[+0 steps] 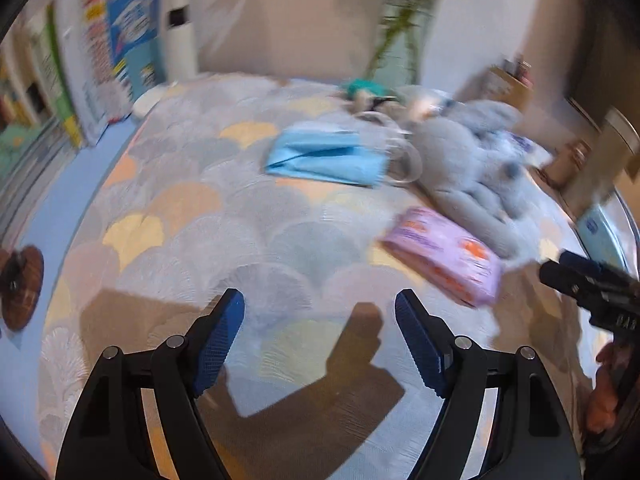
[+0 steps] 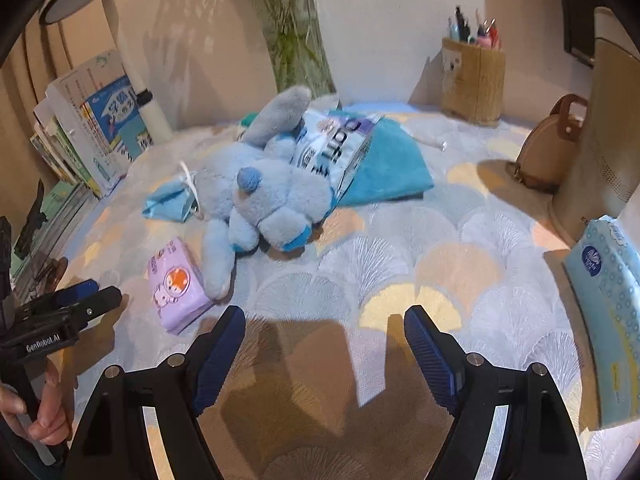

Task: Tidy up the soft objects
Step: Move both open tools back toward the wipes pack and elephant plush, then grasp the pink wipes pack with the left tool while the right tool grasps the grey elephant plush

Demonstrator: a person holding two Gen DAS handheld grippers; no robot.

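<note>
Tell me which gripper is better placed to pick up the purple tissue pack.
Probably the left gripper: it is open, with the purple tissue pack lying close to its fingertips. The right gripper, also open, points past it.

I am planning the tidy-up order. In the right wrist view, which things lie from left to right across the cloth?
Purple wipes packet → grey-blue plush rabbit → teal folded towel → tan woven pen holder → light blue tissue pack.

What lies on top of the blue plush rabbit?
A white printed plastic packet rests across the blue plush rabbit and a teal folded cloth; what it covers underneath is hidden.
</note>
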